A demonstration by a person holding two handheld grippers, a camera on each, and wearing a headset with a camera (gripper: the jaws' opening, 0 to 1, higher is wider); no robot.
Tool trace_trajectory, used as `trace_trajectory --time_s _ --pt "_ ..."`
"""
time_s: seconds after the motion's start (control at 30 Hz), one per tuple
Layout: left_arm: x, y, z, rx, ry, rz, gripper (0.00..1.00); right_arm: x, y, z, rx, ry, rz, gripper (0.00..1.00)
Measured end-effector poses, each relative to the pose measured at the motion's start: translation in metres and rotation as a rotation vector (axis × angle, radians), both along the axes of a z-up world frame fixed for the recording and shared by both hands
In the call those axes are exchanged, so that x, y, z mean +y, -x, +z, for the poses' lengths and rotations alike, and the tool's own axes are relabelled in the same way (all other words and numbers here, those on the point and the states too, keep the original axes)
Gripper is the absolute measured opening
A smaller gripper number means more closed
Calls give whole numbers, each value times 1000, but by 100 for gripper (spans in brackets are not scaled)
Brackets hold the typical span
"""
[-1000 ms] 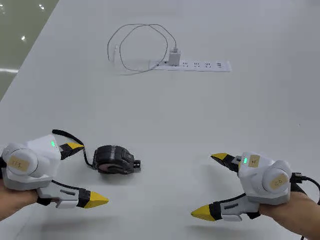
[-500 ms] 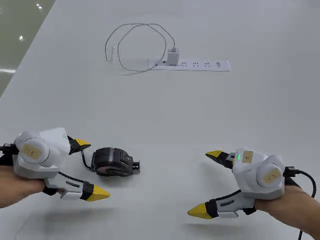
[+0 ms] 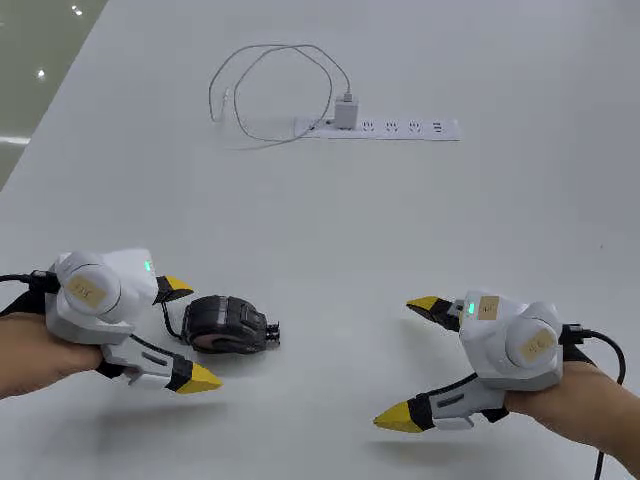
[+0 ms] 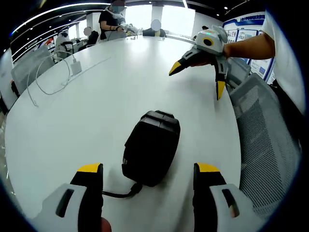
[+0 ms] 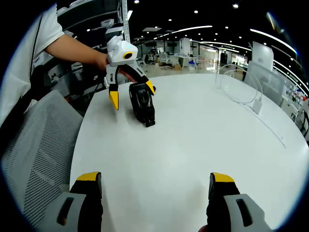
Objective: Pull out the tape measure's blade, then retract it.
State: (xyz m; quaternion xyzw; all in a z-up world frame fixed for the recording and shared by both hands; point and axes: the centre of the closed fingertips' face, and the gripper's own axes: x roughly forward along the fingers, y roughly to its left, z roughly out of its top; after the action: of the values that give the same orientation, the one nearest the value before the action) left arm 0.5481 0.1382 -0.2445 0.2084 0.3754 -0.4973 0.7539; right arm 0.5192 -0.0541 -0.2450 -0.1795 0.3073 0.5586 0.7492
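Note:
A black tape measure (image 3: 228,323) lies on the white table (image 3: 340,230), its blade tip pointing right and a black wrist loop at its left end. My left gripper (image 3: 186,333) stands open with its yellow-tipped jaws either side of the case's left end, not touching it. In the left gripper view the tape measure (image 4: 151,146) lies just ahead, between the open jaws of the left gripper (image 4: 148,170). My right gripper (image 3: 412,361) is open over bare table, well to the right of the tape. From the right gripper (image 5: 155,182) the tape measure (image 5: 143,102) appears far ahead.
A white power strip (image 3: 385,129) with a plugged charger (image 3: 347,113) and a looped white cable (image 3: 262,90) lies at the far middle of the table. The table's left edge (image 3: 55,100) runs diagonally beside a green floor. A mesh chair (image 5: 34,150) stands behind me.
My left gripper has moved right and forward, bringing its open jaws around the tape measure's left end. The right gripper has shifted slightly left. The tape measure has not moved.

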Motion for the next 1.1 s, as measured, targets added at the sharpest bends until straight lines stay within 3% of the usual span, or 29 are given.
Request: trace_trajectory --time_s 0.53,0.63,1.1 --pt "-2 -7 -3 -10 -58 -74 54 3 -9 1 -7 5 22 90" --pt "-3 -7 -4 8 -63 -82 50 4 -10 1 -6 4 24 90" --pt "-4 -4 -8 17 -96 -128 37 5 -11 -1 -3 7 31 90"
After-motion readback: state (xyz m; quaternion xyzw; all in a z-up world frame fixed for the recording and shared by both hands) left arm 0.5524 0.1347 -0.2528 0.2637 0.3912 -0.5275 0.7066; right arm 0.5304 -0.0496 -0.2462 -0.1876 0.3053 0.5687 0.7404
